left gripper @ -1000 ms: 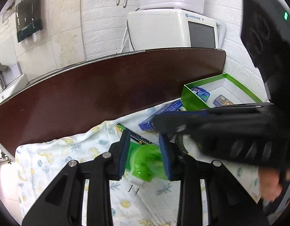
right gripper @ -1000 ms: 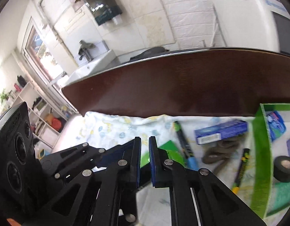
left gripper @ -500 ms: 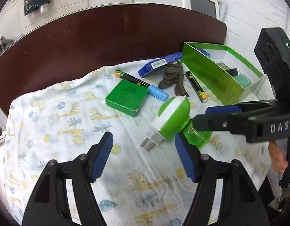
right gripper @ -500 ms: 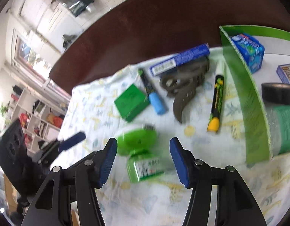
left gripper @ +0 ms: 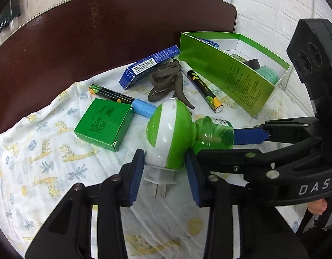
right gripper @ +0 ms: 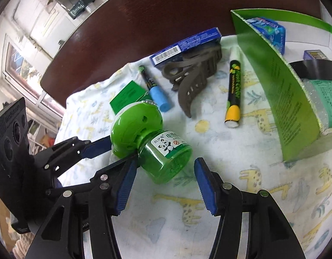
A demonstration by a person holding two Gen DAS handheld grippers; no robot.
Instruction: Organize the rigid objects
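Observation:
A green-and-white plug-in mosquito repeller (left gripper: 168,131) lies on its side on the giraffe-print cloth, and its green liquid bottle (right gripper: 166,159) points toward my right gripper. My left gripper (left gripper: 163,159) has its jaws closing, and both blue pads touch the round head just above the plug prongs. My right gripper (right gripper: 166,164) straddles the bottle with its jaws held apart, a gap showing on one side. From the left wrist view the right gripper (left gripper: 217,144) reaches in from the right.
An open green box (left gripper: 230,75) at the right holds black tape, a teal jar and small packs. On the cloth lie a blue carton (left gripper: 151,64), a brown hair claw (left gripper: 166,82), two markers (left gripper: 204,88) and a small green box (left gripper: 103,123). Beyond is the dark table (left gripper: 101,32).
Both grippers came down toward the cloth. The left let the repeller go, opened wide, then closed back around its head. The right went from shut to open around the bottle.

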